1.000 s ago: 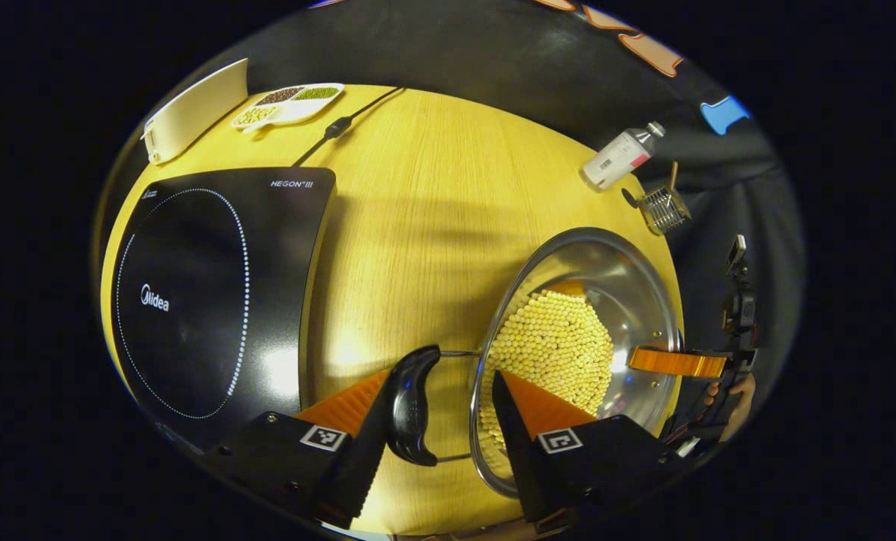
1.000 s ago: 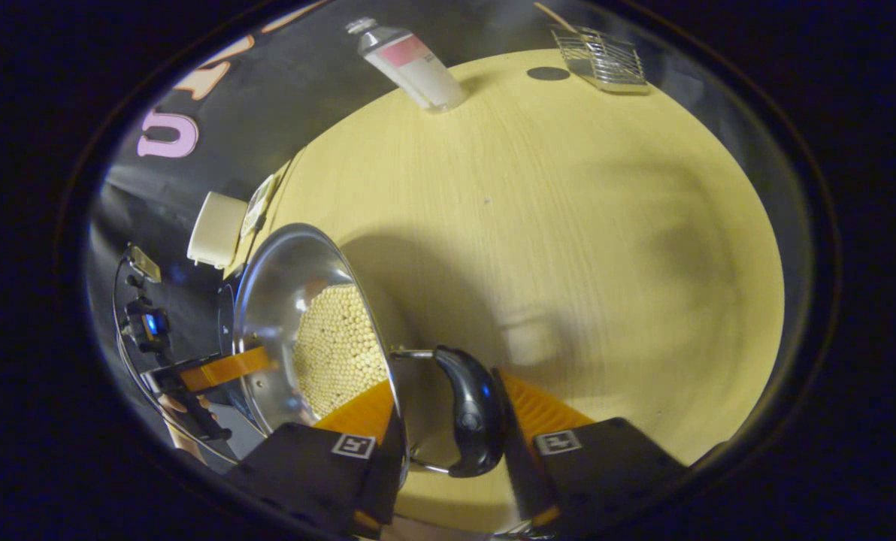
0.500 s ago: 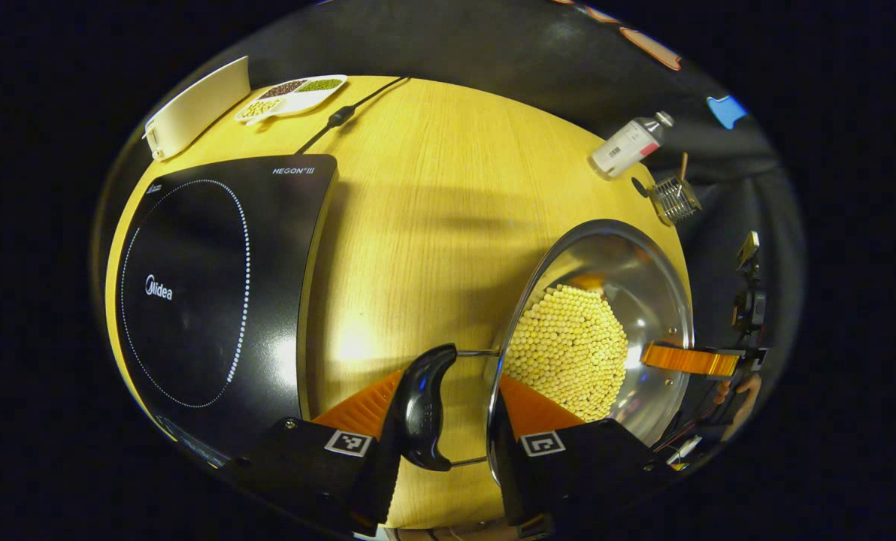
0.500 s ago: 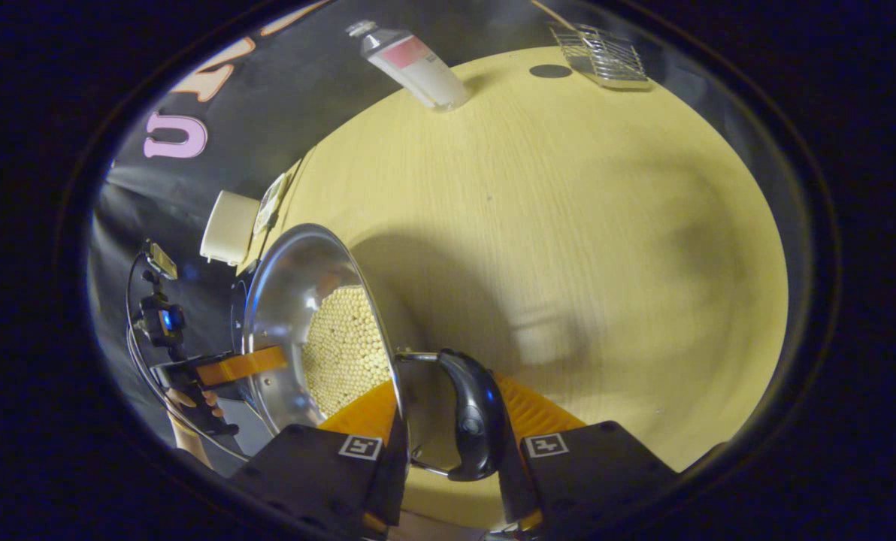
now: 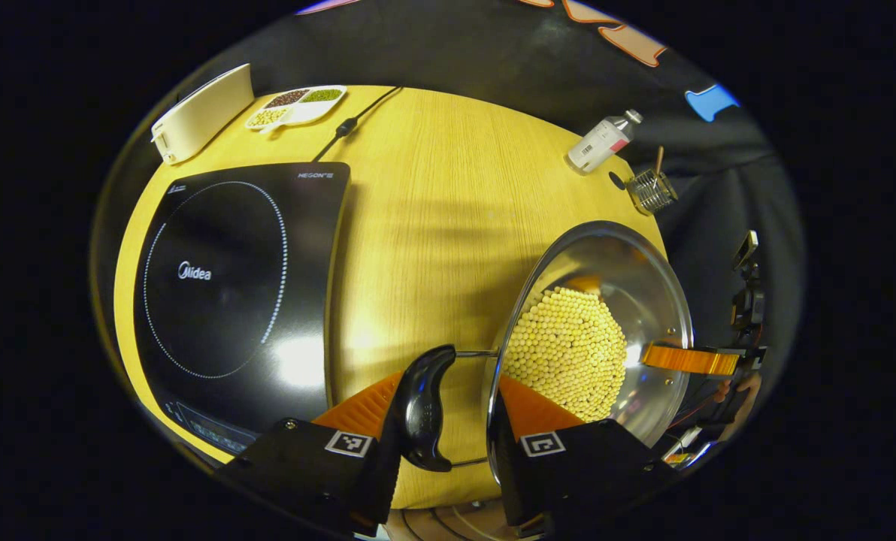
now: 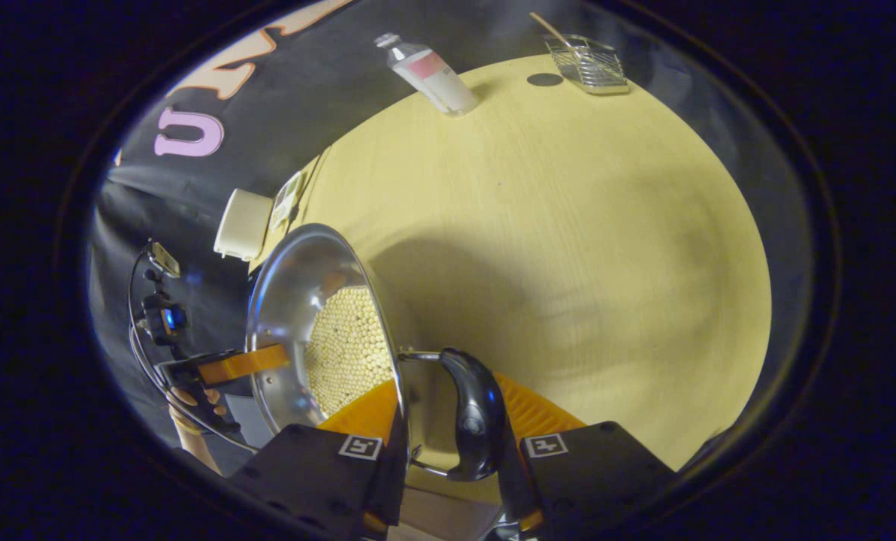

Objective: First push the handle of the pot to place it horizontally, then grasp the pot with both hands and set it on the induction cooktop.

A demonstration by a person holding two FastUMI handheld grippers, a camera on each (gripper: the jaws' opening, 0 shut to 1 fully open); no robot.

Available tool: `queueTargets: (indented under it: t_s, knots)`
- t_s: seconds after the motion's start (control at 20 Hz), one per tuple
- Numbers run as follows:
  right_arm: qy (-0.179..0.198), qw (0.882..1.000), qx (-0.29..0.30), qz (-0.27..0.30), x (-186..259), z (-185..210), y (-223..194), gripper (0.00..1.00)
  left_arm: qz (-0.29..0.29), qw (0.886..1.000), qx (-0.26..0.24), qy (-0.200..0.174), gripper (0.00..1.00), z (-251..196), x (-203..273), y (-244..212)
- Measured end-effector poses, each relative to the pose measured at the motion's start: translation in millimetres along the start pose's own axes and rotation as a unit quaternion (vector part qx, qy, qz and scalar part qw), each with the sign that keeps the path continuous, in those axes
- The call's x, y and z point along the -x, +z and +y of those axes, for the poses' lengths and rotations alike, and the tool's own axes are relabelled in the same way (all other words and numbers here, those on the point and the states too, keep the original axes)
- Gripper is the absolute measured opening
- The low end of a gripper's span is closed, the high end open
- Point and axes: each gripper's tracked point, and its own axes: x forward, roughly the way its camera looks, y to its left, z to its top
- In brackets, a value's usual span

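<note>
Two-handed carry of the pot (image 5: 594, 330), seen from each of the tongs. The left tongs (image 5: 448, 406) are pinching the pot's near side handle (image 5: 422, 406) — one finger outside the black grip, the other reaching inside the rim, so the grip and the steel wall are clamped between them. The right tongs (image 6: 448, 421) are doing the same at the opposite handle (image 6: 474, 424), with one finger inside the rim and the other pressing on the outer face of the grip. Gripping at both ends is spreading the load and keeping the pot level, which matters because it is holding a bed of pale beans (image 5: 568, 353) that would roll if it tipped. In the left gripper view the right tongs are appearing beyond the pot's far rim, a hand (image 5: 741, 394) holding them.

The pot is sitting directly ahead of both sets of tongs; whether it is lifted off the table (image 5: 433, 225) or resting on it cannot be told. The cooktop (image 5: 237, 293) is lying ahead and to the left of the left tongs, apart from the pot, with bare table between — so the transfer is judged unfinished. Farther off, a bottle (image 5: 602, 140), a wire basket (image 5: 651, 191), a divided dish (image 5: 294, 105) and a white case (image 5: 200, 113) are standing clear of the likely path.
</note>
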Motion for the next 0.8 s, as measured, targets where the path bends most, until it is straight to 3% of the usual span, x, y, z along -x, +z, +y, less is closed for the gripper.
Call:
queueTargets:
  t_s: [0.4,0.65,0.7,0.8]
  knots:
    - [0.003,1.000,-0.005,-0.017,9.2,57.2,-30.7,0.54,-0.032,0.999,-0.022,-0.013,0.60,40.9,47.3,-1.7]
    - [0.009,1.000,-0.004,-0.017,-2.2,115.7,-54.4,0.54,-0.041,0.999,-0.023,-0.012,0.57,94.8,78.6,-4.2]
    - [0.011,1.000,-0.004,-0.015,-5.2,128.0,-59.8,0.48,-0.043,0.999,-0.023,-0.010,0.57,107.7,85.6,-5.1]
    - [0.016,1.000,-0.006,-0.014,-15.5,154.7,-71.7,0.48,-0.047,0.999,-0.020,-0.005,0.57,134.4,97.1,-4.1]
